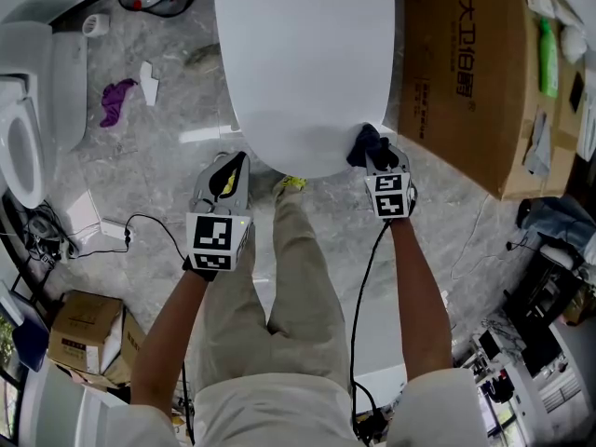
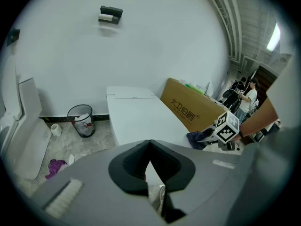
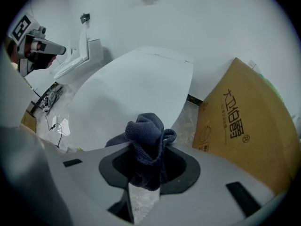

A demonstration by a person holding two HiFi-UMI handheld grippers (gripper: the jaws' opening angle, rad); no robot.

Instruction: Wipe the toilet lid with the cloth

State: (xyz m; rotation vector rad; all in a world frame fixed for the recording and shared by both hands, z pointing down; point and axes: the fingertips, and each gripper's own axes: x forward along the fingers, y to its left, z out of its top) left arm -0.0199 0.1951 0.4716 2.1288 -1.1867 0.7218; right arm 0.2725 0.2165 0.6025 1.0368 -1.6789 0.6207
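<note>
Our right gripper (image 1: 380,159) clamps the soft, light cloth (image 3: 148,142) by its bunched middle at the toilet lid's (image 1: 307,73) near edge, a hold we judge secure, while our left gripper (image 1: 226,175) hangs closed and empty.

Rear of toilet lid (image 1: 307,63) cut by top edge, cloth (image 1: 361,145) partly behind right claw (image 1: 376,154)

The white toilet lid (image 1: 307,63) lies shut, smooth and glossy. The dark blue cloth (image 3: 148,142), bunched up, sits at its near right edge, pinched in the right gripper (image 1: 376,156).
</note>
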